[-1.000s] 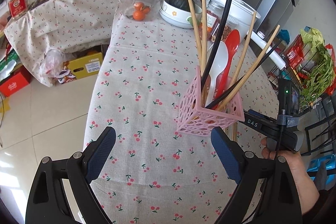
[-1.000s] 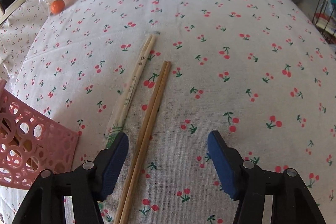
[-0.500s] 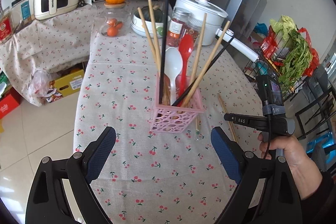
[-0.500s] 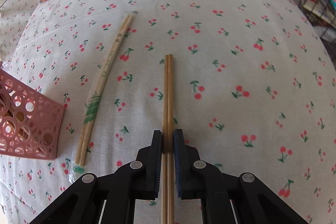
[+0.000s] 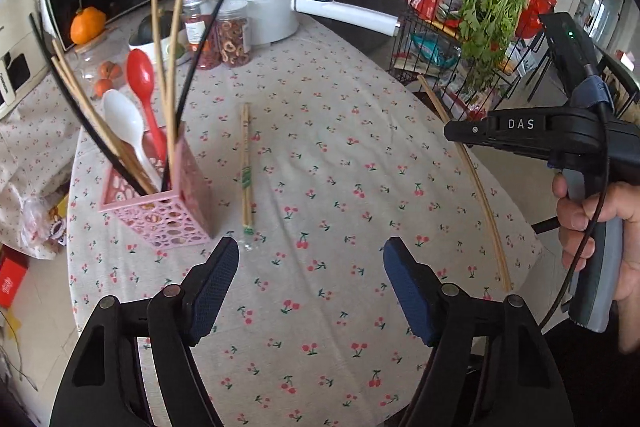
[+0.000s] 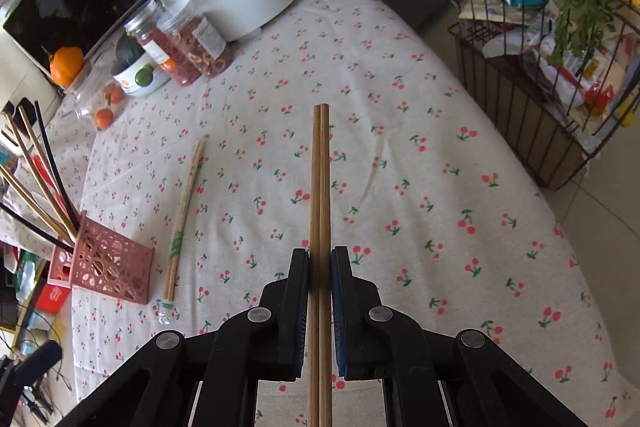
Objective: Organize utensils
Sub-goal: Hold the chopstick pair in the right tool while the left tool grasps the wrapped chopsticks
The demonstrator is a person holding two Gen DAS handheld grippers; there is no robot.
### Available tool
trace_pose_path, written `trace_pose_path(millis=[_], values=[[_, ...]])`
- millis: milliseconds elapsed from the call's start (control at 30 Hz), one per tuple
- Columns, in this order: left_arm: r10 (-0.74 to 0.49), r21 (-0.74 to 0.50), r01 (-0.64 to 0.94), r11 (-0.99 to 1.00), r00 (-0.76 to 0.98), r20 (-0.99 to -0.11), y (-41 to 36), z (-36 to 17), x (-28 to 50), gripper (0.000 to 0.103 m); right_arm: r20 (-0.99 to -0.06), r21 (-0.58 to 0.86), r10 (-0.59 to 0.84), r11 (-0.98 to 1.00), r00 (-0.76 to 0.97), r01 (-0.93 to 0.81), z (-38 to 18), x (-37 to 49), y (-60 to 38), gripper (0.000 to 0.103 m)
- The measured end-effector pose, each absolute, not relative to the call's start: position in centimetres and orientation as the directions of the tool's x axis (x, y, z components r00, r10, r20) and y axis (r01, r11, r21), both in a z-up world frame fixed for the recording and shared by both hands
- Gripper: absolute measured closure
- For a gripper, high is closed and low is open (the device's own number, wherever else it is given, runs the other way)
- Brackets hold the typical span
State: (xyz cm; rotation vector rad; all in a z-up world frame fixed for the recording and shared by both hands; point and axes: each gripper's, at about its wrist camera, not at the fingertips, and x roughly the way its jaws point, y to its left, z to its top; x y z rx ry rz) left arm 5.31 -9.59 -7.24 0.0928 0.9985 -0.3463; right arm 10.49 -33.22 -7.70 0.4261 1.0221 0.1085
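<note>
My right gripper (image 6: 320, 259) is shut on a pair of brown wooden chopsticks (image 6: 321, 183) and holds them lifted above the cherry-print tablecloth; they also show in the left wrist view (image 5: 476, 183). A pink perforated utensil basket (image 5: 168, 205) stands at the left, holding several chopsticks, a white spoon (image 5: 122, 119) and a red spoon (image 5: 142, 77); it also shows in the right wrist view (image 6: 110, 265). A paper-wrapped chopstick pair (image 5: 245, 163) lies beside the basket, also in the right wrist view (image 6: 184, 215). My left gripper (image 5: 310, 263) is open and empty above the table's near edge.
A white pot (image 5: 256, 3) with a long handle, two snack jars (image 5: 224, 35), a bowl, a glass jar of oranges (image 5: 102, 75) and a microwave stand at the back. A wire rack of greens (image 5: 480, 19) stands off the table's right edge.
My right gripper has closed on the brown chopsticks and lifted them off the cloth. The left gripper has swung right and back, leaving the basket at the left.
</note>
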Motion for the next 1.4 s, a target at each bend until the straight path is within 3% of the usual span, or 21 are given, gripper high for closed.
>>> trace_pose_path(millis=[200,433,700,1033,1133,1233,1300,1400], values=[[-0.12,0.016,0.272,0.962,0.474,-0.872,-14.5,-9.1,11.2,0.031,-0.789,0.448,0.307,0.88,0.532,0.158,-7.9,10.6,-36.2,0.095],[0.061,0.182,0.187,0.965,0.517,-0.854,-16.2,-11.8,18.4,0.042,-0.781,0.485,0.317,0.851,0.538,0.203,-8.5,11.4,-38.8,0.095],[0.087,0.148,0.082,0.986,0.502,-0.86,-14.8,-14.6,25.1,0.049,-0.765,0.517,0.357,0.837,0.537,0.18,-8.6,13.2,-39.0,0.095],[0.149,0.181,0.028,0.983,0.451,-0.88,-13.1,-18.2,27.8,0.049,-0.762,0.539,0.383,0.823,0.523,0.182,-9.2,14.2,-38.9,0.095],[0.138,0.163,0.013,0.987,0.467,-0.873,-12.7,-18.2,27.9,0.054,-0.764,0.535,0.381,0.826,0.521,0.18,-9.1,14.2,-38.7,0.095],[0.109,0.13,0.014,0.991,0.458,-0.882,-12.8,-18.1,28.2,0.069,-0.764,0.53,0.378,0.83,0.523,0.174,-8.9,14.1,-38.5,0.095],[0.109,0.142,0.039,0.989,0.454,-0.884,-13.4,-18.1,28.3,0.088,-0.766,0.526,0.376,0.832,0.521,0.174,-8.9,14.1,-38.4,0.095],[0.163,0.22,0.08,0.972,0.443,-0.882,-15.0,-18.1,27.9,0.096,-0.771,0.526,0.375,0.83,0.515,0.183,-9.2,14.0,-38.6,0.095]])
